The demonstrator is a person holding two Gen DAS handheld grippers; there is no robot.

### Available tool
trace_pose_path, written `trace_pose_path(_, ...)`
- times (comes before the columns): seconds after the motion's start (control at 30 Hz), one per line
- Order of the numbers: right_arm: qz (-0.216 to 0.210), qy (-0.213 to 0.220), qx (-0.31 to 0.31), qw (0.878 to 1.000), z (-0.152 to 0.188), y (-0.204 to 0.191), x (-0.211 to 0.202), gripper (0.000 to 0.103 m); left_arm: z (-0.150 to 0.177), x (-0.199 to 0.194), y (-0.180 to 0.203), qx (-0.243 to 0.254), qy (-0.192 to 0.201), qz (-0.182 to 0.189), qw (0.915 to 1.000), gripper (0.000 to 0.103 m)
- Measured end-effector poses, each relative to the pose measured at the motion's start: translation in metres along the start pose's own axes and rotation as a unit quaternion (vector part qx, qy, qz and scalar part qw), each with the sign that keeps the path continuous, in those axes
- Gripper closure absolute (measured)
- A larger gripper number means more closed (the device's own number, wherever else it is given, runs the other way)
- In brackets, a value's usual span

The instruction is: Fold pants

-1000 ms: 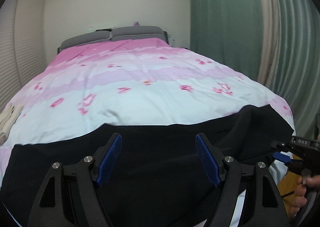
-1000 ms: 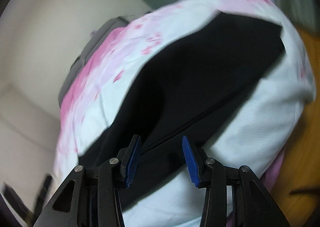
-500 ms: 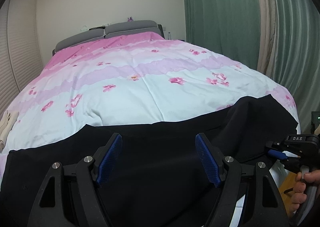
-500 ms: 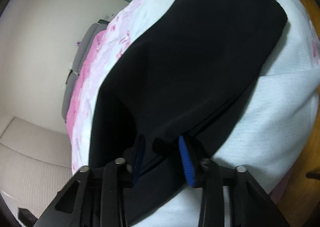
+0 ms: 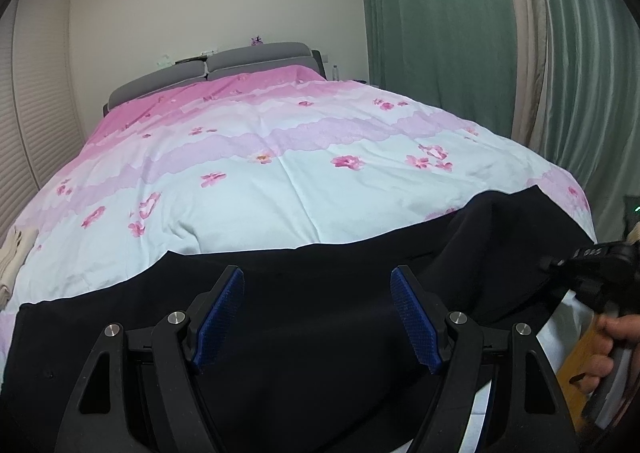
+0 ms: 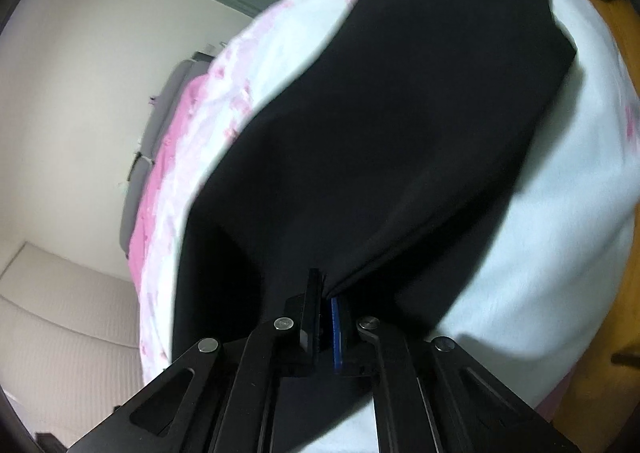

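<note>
Black pants (image 5: 312, 293) lie spread across the near end of a bed with a pink and white flowered duvet (image 5: 280, 173). My left gripper (image 5: 318, 313) hovers over the middle of the pants, jaws wide apart and open, with nothing pinched between the blue pads. In the right wrist view the pants (image 6: 400, 133) stretch away from my right gripper (image 6: 326, 293), which is shut on a fold of the black cloth near its edge. The right gripper (image 5: 560, 265) also shows at the right edge of the left wrist view, held by a hand (image 5: 612, 345).
Green curtains (image 5: 440, 33) hang along the right side of the bed. A grey headboard (image 5: 224, 65) stands at the far end against a pale wall. A cream folded cloth (image 5: 12, 253) lies at the bed's left edge. Wooden floor (image 6: 600, 373) shows beyond the bed corner.
My right gripper closed from open around the pants' edge to shut on the cloth, and the cloth now pulls up into a ridge. The left gripper slid a little along the pants, still open.
</note>
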State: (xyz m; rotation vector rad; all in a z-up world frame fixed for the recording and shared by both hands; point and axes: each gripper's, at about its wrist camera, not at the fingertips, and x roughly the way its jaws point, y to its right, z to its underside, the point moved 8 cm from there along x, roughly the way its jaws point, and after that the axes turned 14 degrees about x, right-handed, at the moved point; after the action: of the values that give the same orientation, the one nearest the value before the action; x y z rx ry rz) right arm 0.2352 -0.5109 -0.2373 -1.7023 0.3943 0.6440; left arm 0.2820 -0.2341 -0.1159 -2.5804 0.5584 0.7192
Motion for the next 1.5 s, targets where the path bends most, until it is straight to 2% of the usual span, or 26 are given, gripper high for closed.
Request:
trace_pose_path(0.1, 0.002, 0.039, -0.051, 0.998, -0.016, -0.015, -0.022, 0.099, -0.004, 0.003, 0.005, -0.004, 0.003, 0.007, 1.0000, 0.028)
trace_pose_path(0.27, 0.017, 0.078, -0.067, 0.995, -0.048, -0.008, -0.050, 0.099, -0.004, 0.008, 0.026, 0.003, 0.000, 0.026, 0.9996, 0.028)
trace_pose_path(0.37, 0.037, 0.070, -0.063, 0.995, -0.053, 0.014, -0.047, 0.099, 0.000, 0.012, 0.034, 0.008, -0.006, 0.032, 0.9994, 0.028)
trace_pose_path(0.47, 0.057, 0.034, -0.064, 0.996, -0.042, 0.035, -0.032, 0.098, 0.003, 0.014, 0.038, 0.013, -0.012, 0.034, 0.9993, 0.028)
trace_pose_path(0.53, 0.050, 0.012, -0.053, 0.997, -0.039, 0.045, -0.030, 0.098, 0.004, 0.014, 0.037, 0.011, -0.013, 0.034, 0.9993, 0.028)
trace_pose_path(0.63, 0.055, 0.038, -0.050, 0.997, -0.043, 0.046, -0.050, 0.084, 0.001, 0.013, 0.035, 0.007, -0.010, 0.038, 0.9992, 0.028)
trace_pose_path(0.77, 0.053, 0.108, -0.092, 0.988, -0.056, 0.021, -0.097, 0.076, -0.004, 0.006, 0.031, 0.006, 0.001, 0.038, 0.9992, 0.028)
trace_pose_path(0.83, 0.054, 0.103, -0.128, 0.985, -0.057, -0.001, -0.100, 0.075, -0.007, 0.005, 0.026, 0.004, 0.005, 0.036, 0.9993, 0.028)
trace_pose_path(0.93, 0.028, 0.040, -0.218, 0.975, -0.047, -0.058, -0.074, 0.069, -0.008, 0.004, 0.013, -0.002, 0.007, 0.026, 0.9996, 0.028)
trace_pose_path(1.03, -0.009, -0.059, -0.316, 0.947, -0.021, -0.115, -0.029, 0.069, -0.006, 0.005, -0.006, -0.017, 0.000, 0.011, 0.9998, 0.027)
trace_pose_path(1.17, -0.040, -0.162, -0.449, 0.878, 0.031, -0.172, 0.028, 0.069, 0.001, 0.009, -0.037, -0.039, -0.006, -0.011, 0.9991, 0.027)
trace_pose_path(1.27, -0.043, -0.247, -0.528, 0.812, 0.089, -0.184, 0.062, 0.069, 0.009, 0.015, -0.060, -0.058, -0.013, -0.023, 0.9979, 0.027)
trace_pose_path(1.3, -0.036, -0.278, -0.563, 0.777, 0.114, -0.187, 0.076, 0.069, 0.012, 0.017, -0.066, -0.063, -0.016, -0.025, 0.9976, 0.027)
trace_pose_path(1.33, -0.032, -0.291, -0.586, 0.756, 0.129, -0.184, 0.081, 0.069, 0.016, 0.020, -0.075, -0.070, -0.020, -0.029, 0.9969, 0.027)
trace_pose_path(1.37, -0.028, -0.305, -0.616, 0.726, 0.145, -0.185, 0.092, 0.069, 0.019, 0.022, -0.082, -0.075, -0.022, -0.032, 0.9965, 0.027)
trace_pose_path(1.43, -0.026, -0.330, -0.646, 0.688, 0.165, -0.191, 0.109, 0.069, 0.026, 0.026, -0.093, -0.083, -0.026, -0.036, 0.9955, 0.027)
trace_pose_path(1.5, -0.018, -0.355, -0.667, 0.655, 0.181, -0.184, 0.119, 0.069, 0.033, 0.031, -0.106, -0.093, -0.030, -0.041, 0.9944, 0.027)
